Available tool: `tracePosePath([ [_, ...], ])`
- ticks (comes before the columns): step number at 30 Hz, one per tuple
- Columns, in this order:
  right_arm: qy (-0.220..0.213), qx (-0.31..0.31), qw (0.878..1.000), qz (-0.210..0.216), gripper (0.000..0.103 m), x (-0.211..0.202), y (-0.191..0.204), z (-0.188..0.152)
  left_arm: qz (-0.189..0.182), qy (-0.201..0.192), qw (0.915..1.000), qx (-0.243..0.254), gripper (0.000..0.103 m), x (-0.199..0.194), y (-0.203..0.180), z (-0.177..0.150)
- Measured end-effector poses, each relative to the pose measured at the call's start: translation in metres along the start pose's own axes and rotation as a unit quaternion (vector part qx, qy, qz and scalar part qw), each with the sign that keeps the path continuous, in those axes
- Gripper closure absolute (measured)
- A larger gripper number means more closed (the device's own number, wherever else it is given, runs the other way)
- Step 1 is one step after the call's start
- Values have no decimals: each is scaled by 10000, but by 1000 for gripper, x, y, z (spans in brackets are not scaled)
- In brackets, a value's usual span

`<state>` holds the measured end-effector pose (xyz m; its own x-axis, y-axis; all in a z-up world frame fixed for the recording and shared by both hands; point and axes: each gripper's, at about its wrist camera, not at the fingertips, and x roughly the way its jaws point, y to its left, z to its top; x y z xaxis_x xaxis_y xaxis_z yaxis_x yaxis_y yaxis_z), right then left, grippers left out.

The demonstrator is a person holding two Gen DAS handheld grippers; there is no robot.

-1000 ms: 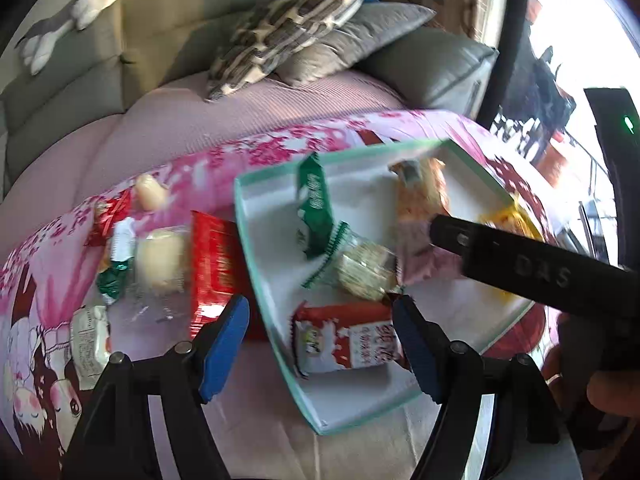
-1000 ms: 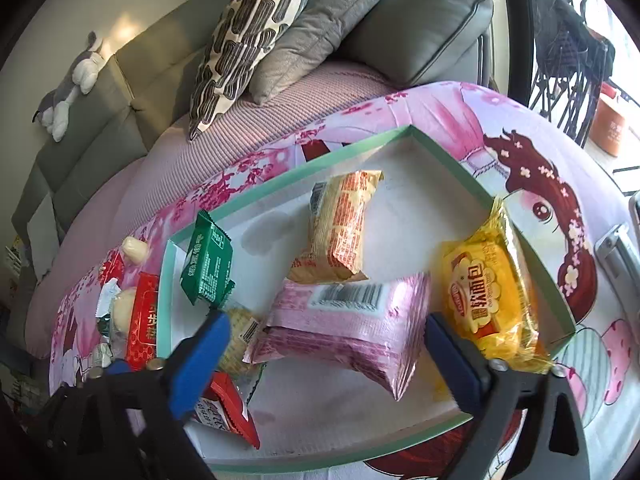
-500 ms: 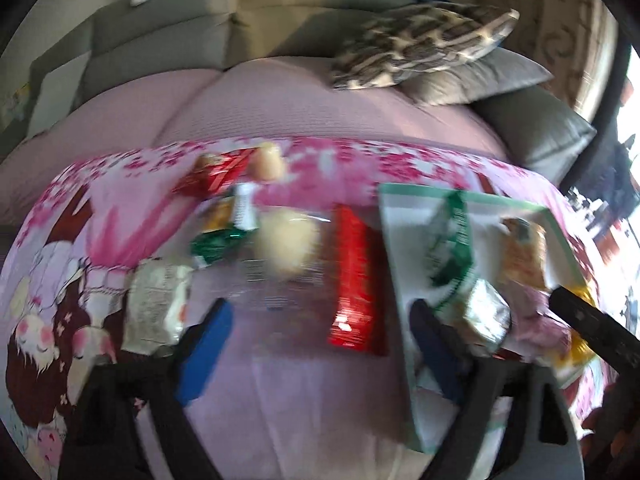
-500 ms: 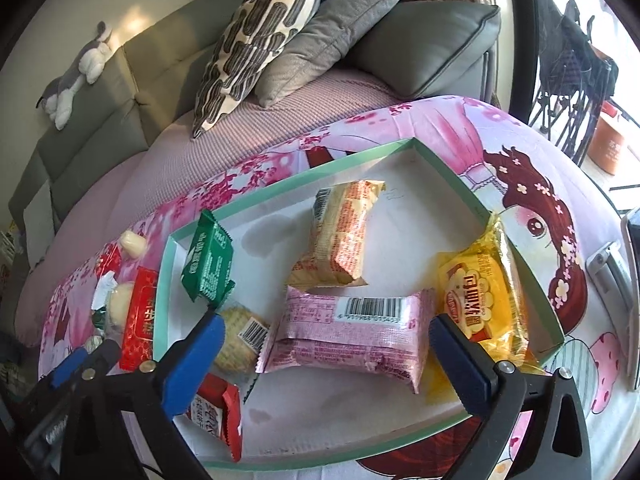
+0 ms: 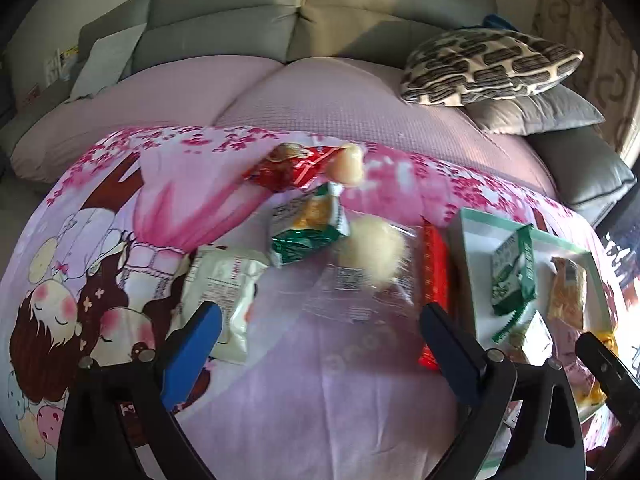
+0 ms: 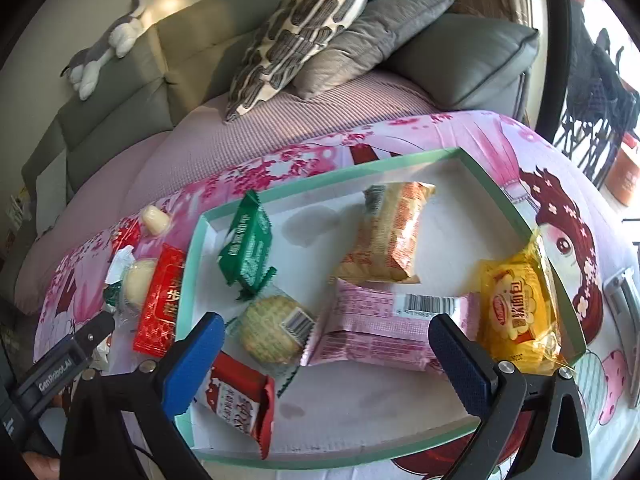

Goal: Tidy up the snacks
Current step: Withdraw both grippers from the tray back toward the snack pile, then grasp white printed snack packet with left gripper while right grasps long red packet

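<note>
Left gripper [image 5: 318, 338] has just been opening, wide and empty; bun [image 5: 374, 254] at twelve o'clock. Right gripper [image 6: 326, 350] wide over the tray [image 6: 320, 186].

Glossy plastic wrappers catch the light: a red foil-like packet [image 5: 434, 280], a clear film bag [image 5: 360, 284] and a shiny pink pack [image 6: 384, 332]. The mint-rimmed tray [image 6: 520, 216] looks like matt cardboard on a smooth printed cloth [image 5: 304, 392]; the far sofa [image 5: 240, 20] looks like matt leather.
</note>
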<state>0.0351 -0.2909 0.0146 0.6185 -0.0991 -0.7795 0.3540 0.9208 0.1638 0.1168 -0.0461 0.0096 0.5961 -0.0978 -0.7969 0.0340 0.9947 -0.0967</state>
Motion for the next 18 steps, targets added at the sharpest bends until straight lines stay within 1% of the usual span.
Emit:
tracePosePath([
  [4, -36, -114, 9999, 28, 0, 0, 7, -1, 137, 45, 9999, -77, 3, 3, 11, 2],
  [7, -82, -177, 9998, 28, 0, 0, 12, -2, 231, 7, 9995, -210, 3, 2, 25, 4],
  [11, -147, -269, 9993, 192, 0, -1, 22, -3, 439, -76, 9978, -496, 3, -2, 50, 7],
  [18, -98, -643, 9967, 489, 0, 2, 54, -11, 747, -136, 9930, -903, 3, -5, 91, 9],
])
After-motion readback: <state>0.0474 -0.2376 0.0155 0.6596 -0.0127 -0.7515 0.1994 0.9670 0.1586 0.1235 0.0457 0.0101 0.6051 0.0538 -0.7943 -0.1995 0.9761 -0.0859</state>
